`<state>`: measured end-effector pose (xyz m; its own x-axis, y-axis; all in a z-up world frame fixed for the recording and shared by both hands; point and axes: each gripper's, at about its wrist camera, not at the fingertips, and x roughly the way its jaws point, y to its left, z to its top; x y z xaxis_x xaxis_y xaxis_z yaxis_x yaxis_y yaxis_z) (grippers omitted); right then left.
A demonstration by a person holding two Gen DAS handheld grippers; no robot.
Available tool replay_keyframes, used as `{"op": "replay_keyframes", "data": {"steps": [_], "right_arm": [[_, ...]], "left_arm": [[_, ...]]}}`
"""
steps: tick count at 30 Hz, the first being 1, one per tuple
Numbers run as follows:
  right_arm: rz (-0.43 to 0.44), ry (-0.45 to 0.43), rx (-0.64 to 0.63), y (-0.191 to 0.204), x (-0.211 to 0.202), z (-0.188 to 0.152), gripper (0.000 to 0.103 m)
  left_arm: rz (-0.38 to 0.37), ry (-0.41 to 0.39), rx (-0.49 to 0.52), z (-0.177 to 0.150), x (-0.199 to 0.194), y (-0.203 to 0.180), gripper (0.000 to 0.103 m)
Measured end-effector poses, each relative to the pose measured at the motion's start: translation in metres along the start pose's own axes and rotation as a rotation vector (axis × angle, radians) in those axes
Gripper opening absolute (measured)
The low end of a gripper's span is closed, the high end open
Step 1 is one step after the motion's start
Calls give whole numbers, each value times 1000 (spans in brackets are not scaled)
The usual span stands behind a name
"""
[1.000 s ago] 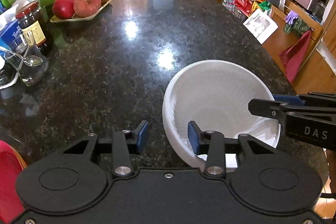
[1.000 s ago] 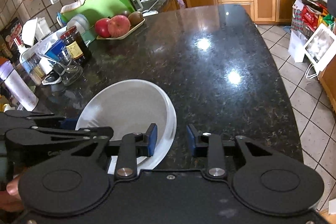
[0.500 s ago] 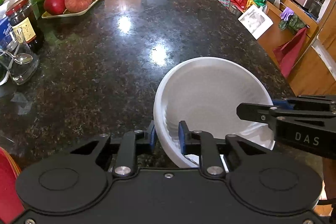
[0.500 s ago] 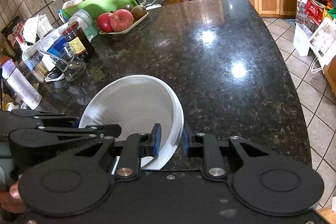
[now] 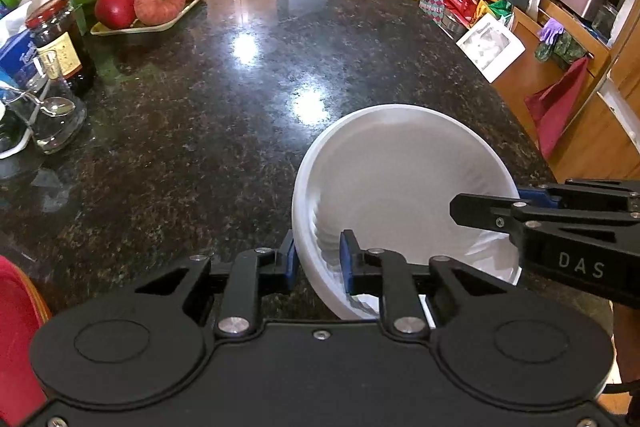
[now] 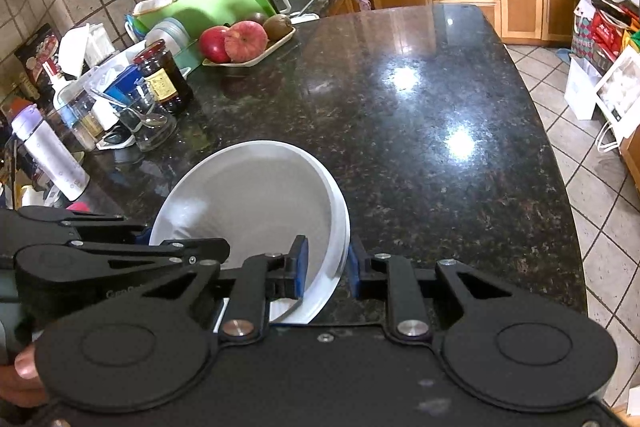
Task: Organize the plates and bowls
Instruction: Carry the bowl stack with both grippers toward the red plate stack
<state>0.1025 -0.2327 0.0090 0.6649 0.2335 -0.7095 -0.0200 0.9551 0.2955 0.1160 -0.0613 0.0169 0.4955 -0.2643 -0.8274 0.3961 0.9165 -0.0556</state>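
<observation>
A stack of white bowls (image 5: 404,179) is held over the near edge of the dark granite counter (image 5: 240,87). My left gripper (image 5: 318,259) is shut on the stack's left rim, one pad inside and one outside. My right gripper (image 6: 326,265) is shut on the right rim of the same stack (image 6: 256,203). Each gripper shows in the other's view, the right gripper (image 5: 516,205) at the stack's far side and the left gripper (image 6: 144,239) likewise. The stack tilts slightly. Its underside is hidden.
A tray of apples (image 5: 148,7), a dark jar (image 5: 60,43) and a glass with a spoon (image 5: 52,119) stand along the counter's left. A green board (image 6: 208,7) and a white bottle (image 6: 48,155) are farther left. The counter's right edge drops to tiled floor (image 6: 600,187).
Both grippers closed from open onto opposite rims of the bowl stack. The stack now sits a little higher and nearer in both views.
</observation>
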Motion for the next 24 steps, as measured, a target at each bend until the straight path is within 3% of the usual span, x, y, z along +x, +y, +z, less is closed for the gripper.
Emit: {"op": "replay_keyframes", "data": {"steps": [24], "right_arm": [[98, -13, -152, 17, -31, -23, 23]], "left_arm": [[98, -64, -109, -36, -35, -4, 27]]}}
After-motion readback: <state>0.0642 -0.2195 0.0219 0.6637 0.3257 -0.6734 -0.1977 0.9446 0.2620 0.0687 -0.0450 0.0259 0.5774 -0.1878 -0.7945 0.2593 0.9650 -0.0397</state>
